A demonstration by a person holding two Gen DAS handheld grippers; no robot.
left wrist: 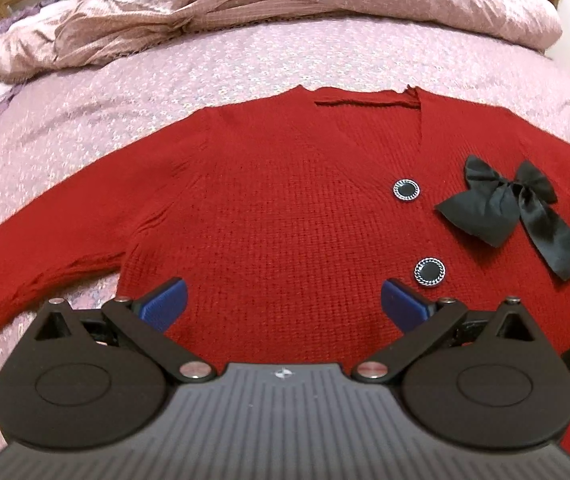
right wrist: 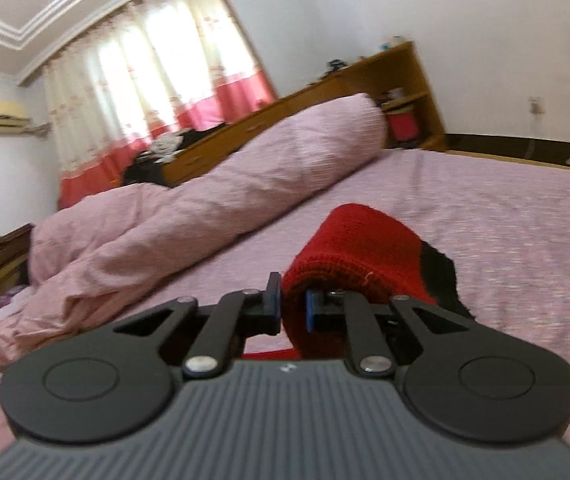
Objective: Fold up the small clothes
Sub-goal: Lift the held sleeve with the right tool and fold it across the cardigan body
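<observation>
The left gripper [left wrist: 283,300] hangs low over the near hem of the red cardigan [left wrist: 277,216], its blue fingers [left wrist: 165,300] spread wide and gripping nothing. The cardigan lies flat, front up, on the pink bedsheet [left wrist: 125,92], with two black buttons [left wrist: 406,190] and a black bow [left wrist: 525,208] on its right side. The right gripper [right wrist: 293,304] is held higher, level with the bed, fingers pinched together on a raised fold of the cardigan's red knit. A rumpled pink duvet [right wrist: 185,208] lies at the far left. No readable writing shows anywhere.
</observation>
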